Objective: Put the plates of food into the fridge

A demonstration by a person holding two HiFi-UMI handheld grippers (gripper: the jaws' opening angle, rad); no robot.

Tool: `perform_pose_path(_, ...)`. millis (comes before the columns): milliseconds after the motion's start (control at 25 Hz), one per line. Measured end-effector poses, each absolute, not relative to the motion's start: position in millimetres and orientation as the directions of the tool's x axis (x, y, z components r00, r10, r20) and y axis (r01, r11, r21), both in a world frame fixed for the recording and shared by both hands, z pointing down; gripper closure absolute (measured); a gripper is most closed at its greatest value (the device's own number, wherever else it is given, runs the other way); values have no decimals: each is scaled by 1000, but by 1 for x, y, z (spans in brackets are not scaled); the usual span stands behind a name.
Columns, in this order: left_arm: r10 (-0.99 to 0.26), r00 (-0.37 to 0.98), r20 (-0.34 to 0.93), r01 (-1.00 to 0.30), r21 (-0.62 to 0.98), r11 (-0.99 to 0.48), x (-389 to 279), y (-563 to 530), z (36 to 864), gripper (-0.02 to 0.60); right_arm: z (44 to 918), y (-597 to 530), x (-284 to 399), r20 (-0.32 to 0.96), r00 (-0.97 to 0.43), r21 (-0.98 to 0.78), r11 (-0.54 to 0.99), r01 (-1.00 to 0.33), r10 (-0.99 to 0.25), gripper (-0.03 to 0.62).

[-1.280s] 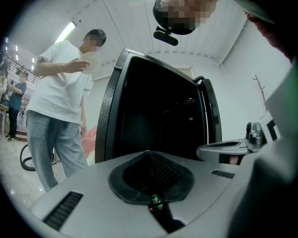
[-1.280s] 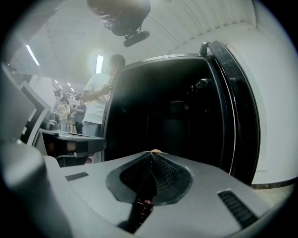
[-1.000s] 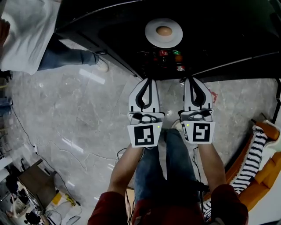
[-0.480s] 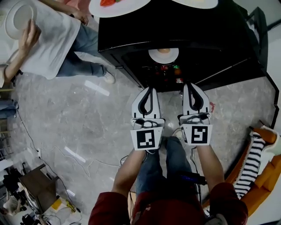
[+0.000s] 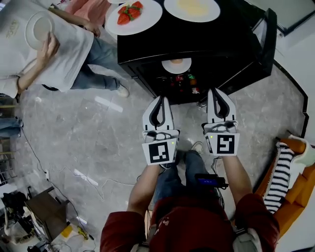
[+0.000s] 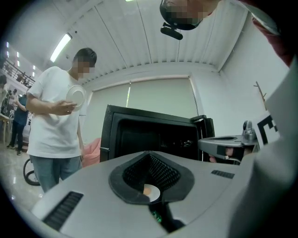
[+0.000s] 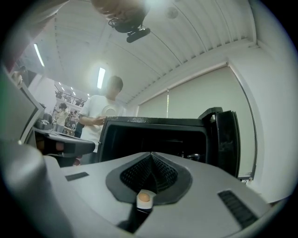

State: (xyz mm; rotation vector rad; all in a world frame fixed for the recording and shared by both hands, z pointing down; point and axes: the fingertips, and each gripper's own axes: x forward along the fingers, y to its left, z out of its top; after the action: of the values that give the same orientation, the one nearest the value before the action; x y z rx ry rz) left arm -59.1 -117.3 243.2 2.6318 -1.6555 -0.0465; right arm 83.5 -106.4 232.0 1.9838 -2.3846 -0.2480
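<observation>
left tool [image 5: 160, 98], right tool [image 5: 217, 91] — shut, square-markered cubes

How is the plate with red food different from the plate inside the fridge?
The plate with red food sits atop the fridge; the plate inside stands on a shelf. The plate with red food carries several pieces; the plate inside carries one round tan lump. Both are white and round.
</observation>
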Motion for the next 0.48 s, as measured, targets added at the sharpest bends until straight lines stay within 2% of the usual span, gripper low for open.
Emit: perform_pose_path(480,-900,433,-52,-900,28,-435,-67,-90,171,575,147,-72,84,-102,-288,175,268,-947,-952,583)
